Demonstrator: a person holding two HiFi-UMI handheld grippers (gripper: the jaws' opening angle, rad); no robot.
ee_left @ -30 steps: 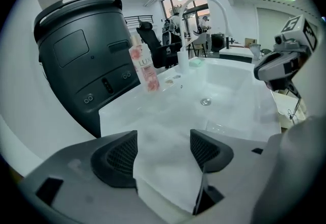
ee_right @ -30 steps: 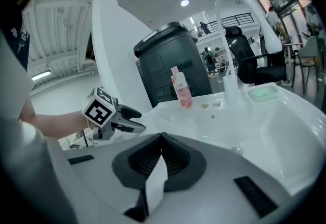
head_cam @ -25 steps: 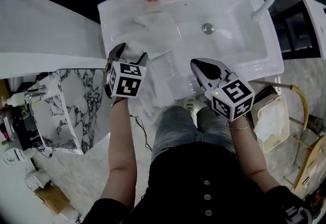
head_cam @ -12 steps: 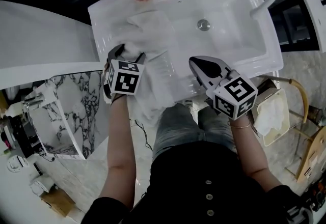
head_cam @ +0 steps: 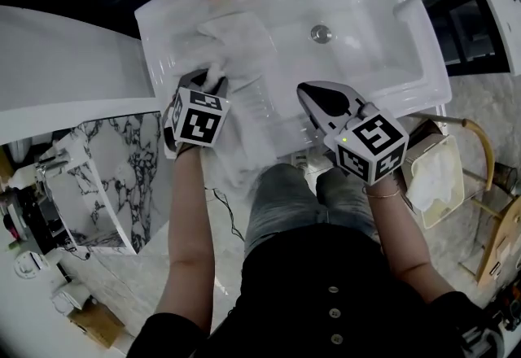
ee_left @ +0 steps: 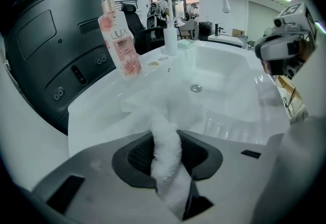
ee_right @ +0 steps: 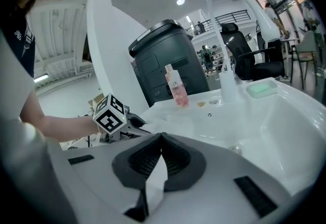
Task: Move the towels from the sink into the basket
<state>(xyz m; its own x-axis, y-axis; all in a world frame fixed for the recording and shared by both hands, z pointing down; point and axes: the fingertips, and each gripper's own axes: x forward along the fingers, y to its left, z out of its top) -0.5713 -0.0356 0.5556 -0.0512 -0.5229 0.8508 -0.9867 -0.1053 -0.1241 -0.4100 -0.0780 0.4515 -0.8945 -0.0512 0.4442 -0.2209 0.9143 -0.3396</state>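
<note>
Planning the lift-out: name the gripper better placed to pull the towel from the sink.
Left. The left gripper has just been closing its jaws and now pinches a fold of the towel in the sink. The right gripper is shut, empty, over the sink's front edge, not touching the towel.

Looking along the left gripper: its grey fingers, lined with dark ribbed pads, have just been closing and now pinch a raised ridge of a fluffy white towel between them. The rest of the towel lies spread over the near left part of a glossy white sink, short of its round metal drain. On the sink's far rim stand a pink-and-white bottle labelled LUX, a tall white curved tap and a pale green soap bar. A large dark grey rounded machine fills the left. At the right edge hovers the right gripper, marker cube on top
</note>
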